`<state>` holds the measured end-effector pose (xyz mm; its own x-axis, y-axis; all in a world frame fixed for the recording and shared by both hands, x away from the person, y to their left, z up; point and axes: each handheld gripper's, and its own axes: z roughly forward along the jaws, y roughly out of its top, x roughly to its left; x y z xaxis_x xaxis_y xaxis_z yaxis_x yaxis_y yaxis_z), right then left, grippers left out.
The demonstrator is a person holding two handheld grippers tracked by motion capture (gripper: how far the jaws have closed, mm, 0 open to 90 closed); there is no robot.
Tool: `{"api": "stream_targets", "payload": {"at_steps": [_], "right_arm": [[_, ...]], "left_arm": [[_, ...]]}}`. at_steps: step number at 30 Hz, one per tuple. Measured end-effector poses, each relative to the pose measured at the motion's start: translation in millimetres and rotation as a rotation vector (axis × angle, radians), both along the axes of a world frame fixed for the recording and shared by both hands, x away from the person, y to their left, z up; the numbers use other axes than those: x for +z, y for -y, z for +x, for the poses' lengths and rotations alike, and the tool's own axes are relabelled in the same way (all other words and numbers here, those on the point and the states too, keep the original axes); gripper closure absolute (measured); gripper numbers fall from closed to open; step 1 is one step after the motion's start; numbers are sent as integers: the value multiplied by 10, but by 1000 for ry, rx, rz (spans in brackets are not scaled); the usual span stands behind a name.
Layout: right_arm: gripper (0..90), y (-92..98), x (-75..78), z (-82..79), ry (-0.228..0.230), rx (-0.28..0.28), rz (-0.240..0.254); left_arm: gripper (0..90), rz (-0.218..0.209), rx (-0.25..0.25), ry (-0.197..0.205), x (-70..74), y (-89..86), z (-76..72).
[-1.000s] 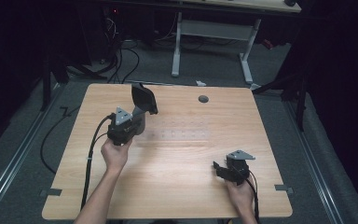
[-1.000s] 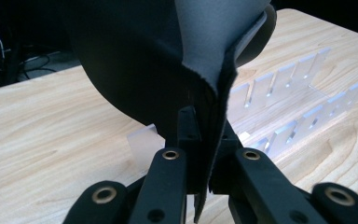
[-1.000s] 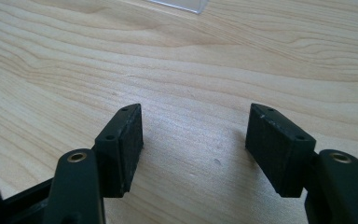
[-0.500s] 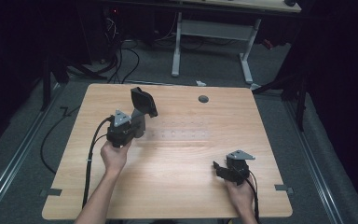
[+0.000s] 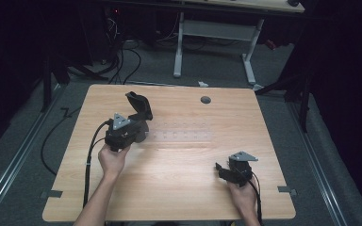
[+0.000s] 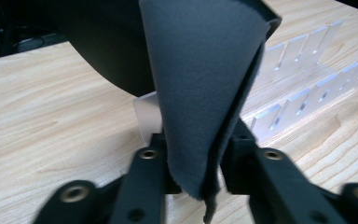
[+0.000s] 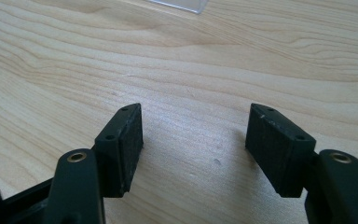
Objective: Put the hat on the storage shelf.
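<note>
the left gripper (image 5: 139,123) has just been easing its jaws apart, the dark felt pouch (image 6: 205,93) standing loose between them above the clear slotted rack (image 6: 307,88). letting go looks underway; next, back away cleanly. right gripper (image 7: 193,144) rests released on the table (image 5: 179,179).

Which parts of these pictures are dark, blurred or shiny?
High view: floor around the table is dark, tabletop evenly lit. Left gripper view: the grey cloth is sharp, the near black arms blurred, the clear rack glints. Right gripper view: soft sheen on the wood.

Wooden table (image 5: 179,188); round grommet (image 5: 205,100); white desk frame (image 5: 214,30) behind
</note>
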<state>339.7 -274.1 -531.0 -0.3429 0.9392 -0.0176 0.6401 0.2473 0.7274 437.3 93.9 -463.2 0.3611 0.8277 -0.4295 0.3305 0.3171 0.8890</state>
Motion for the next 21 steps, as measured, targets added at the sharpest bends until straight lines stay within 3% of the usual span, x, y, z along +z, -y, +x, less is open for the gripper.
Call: {"api": "stream_targets", "payload": {"at_steps": [2,7,21], "right_arm": [[368,0,0,0,0,0,0],[368,0,0,0,0,0,0],[368,-2,0,0,0,1,1]], "left_arm": [[610,-6,6,2,19,-13,-8],[505,-4,4,-12,37,-53,-44],[460,-47,24,-18,52,-267,-223]]}}
